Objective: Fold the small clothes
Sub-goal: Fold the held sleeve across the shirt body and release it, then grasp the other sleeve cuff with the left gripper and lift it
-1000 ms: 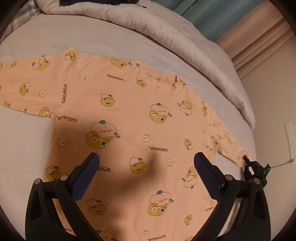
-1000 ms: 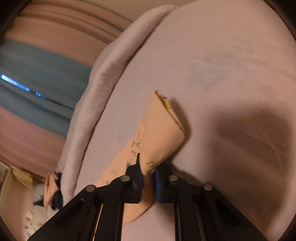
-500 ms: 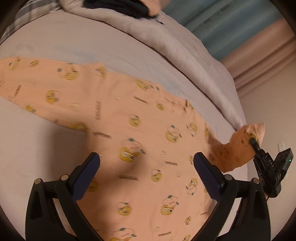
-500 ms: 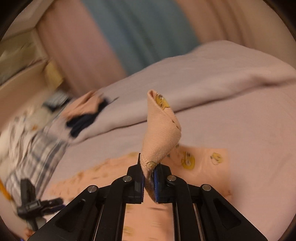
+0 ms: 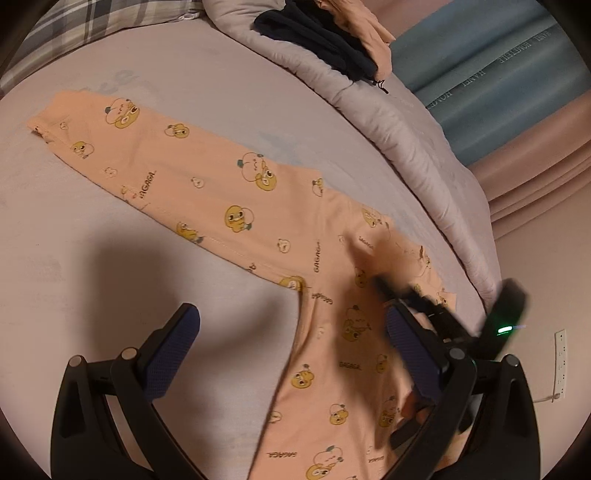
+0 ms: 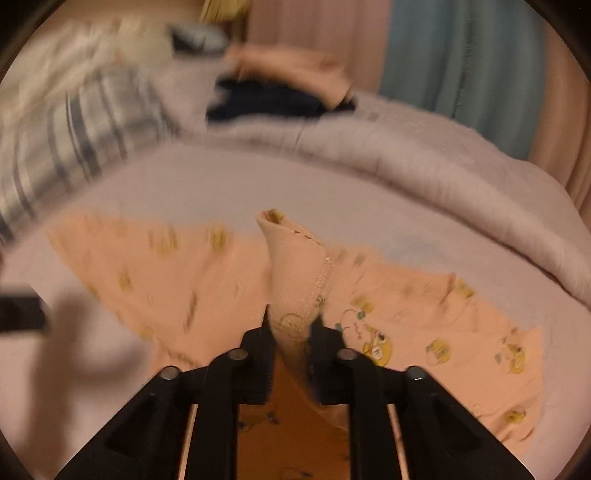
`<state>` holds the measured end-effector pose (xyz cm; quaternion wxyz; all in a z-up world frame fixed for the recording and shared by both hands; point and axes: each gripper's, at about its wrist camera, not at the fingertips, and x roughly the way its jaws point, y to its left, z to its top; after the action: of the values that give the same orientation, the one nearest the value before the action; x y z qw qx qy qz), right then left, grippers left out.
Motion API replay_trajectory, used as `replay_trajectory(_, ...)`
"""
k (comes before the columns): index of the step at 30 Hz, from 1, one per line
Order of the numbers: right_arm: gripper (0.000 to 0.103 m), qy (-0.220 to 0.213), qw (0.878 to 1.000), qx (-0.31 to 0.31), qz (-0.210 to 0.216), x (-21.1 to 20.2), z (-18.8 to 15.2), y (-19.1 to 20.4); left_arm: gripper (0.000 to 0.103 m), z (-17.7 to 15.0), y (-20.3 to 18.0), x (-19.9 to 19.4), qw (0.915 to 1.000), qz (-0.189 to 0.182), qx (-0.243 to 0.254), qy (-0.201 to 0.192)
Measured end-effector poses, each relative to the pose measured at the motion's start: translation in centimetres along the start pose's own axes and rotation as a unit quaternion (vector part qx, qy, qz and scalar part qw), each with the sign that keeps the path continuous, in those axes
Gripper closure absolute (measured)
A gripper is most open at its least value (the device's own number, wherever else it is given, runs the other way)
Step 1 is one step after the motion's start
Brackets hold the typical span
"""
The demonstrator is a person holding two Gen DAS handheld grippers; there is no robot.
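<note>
A small peach long-sleeved shirt (image 5: 258,206) with yellow cartoon prints lies spread on the pale bed sheet. My left gripper (image 5: 291,343) is open and empty, hovering above the shirt's left armpit and side. My right gripper (image 6: 291,328) is shut on the cuff of the shirt's right sleeve (image 6: 295,266) and holds it up over the shirt body (image 6: 424,332). In the left wrist view the right gripper (image 5: 399,291) shows as a blurred dark shape over the shirt's chest. The left sleeve (image 5: 110,133) lies flat, stretched out to the far left.
A rolled pale duvet (image 5: 369,99) runs along the far side of the bed, with dark and peach clothes (image 5: 332,37) piled on it. A plaid pillow (image 5: 92,26) lies at the far left. Curtains (image 5: 498,74) and a wall socket (image 5: 561,362) are on the right.
My right gripper has carried the sleeve cuff up and inward over the shirt body. My left gripper has shifted left, toward the left sleeve and armpit, staying open.
</note>
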<state>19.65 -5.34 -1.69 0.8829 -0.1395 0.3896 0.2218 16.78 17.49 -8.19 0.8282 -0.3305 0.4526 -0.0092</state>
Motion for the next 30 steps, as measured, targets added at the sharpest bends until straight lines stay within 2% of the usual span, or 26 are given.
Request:
replay_trajectory(4, 0.051, -0.008, 0.996, 0.004, 0.088, -1.3, -0.9, 0.2, 0.001, 0.0, -0.5, 0.2, 1.0, -0.007, 0.006, -0.003)
replay_trajectory(6, 0.043, -0.031, 0.988, 0.024, 0.149, -3.5, -1.5, -1.4, 0.001, 0.0, -1.3, 0.6, 0.9997, -0.022, 0.01, 0.0)
replay_trajectory(10, 0.043, -0.069, 0.978, 0.096, 0.17, -7.1, -2.8, -6.6, 0.001, -0.1, -4.2, 2.0, 0.9978, -0.051, 0.041, 0.011)
replay_trajectory(12, 0.043, -0.077, 0.975, 0.138, 0.158, -7.7, -3.7, -9.5, 0.001, -0.1, -5.6, 3.1, 0.9967, -0.059, 0.052, 0.018)
replay_trajectory(15, 0.045, -0.055, 0.978, 0.179, 0.092, -7.3, -4.9, -13.2, 0.002, -0.2, -8.1, 5.5, 0.9939, -0.084, 0.061, 0.039)
replay_trajectory(16, 0.048, -0.051, 0.978, 0.188, 0.081, -7.2, -5.2, -14.1, 0.002, -0.4, -8.8, 6.1, 0.9928, -0.09, 0.065, 0.044)
replay_trajectory(18, 0.062, -0.051, 0.977, 0.197, 0.067, -7.1, -5.9, -15.5, 0.005, -0.6, -10.6, 7.6, 0.9902, -0.103, 0.081, 0.049)
replay_trajectory(19, 0.064, -0.052, 0.977, 0.2, 0.061, -7.0, -6.1, -15.9, 0.007, -0.7, -11.5, 8.4, 0.9887, -0.108, 0.09, 0.052)
replay_trajectory(21, 0.073, -0.054, 0.976, 0.204, 0.053, -6.7, -6.4, -16.4, 0.017, -0.8, -12.5, 9.8, 0.9868, -0.112, 0.101, 0.059)
replay_trajectory(22, 0.073, -0.052, 0.975, 0.209, 0.051, -6.8, -6.7, -16.5, 0.021, -0.8, -12.8, 10.5, 0.9861, -0.112, 0.106, 0.063)
replay_trajectory(23, 0.073, -0.05, 0.974, 0.214, 0.051, -6.5, -6.9, -16.5, 0.03, -0.9, -13.0, 11.4, 0.986, -0.103, 0.112, 0.069)
replay_trajectory(24, 0.074, -0.046, 0.974, 0.218, 0.048, -6.3, -7.4, -16.9, 0.035, -1.0, -12.9, 12.3, 0.9868, -0.086, 0.113, 0.077)
replay_trajectory(28, 0.074, -0.026, 0.972, 0.227, 0.044, -6.2, -9.5, -18.3, 0.041, -1.8, -10.4, 14.6, 0.9895, -0.018, 0.11, 0.092)
replay_trajectory(29, 0.074, -0.021, 0.972, 0.23, 0.044, -6.1, -9.8, -18.4, 0.055, -2.0, -9.8, 14.6, 0.99, -0.016, 0.108, 0.089)
replay_trajectory(30, 0.074, -0.012, 0.971, 0.236, 0.047, -6.0, -10.2, -18.5, 0.062, -2.0, -9.1, 14.4, 0.9907, -0.023, 0.105, 0.084)
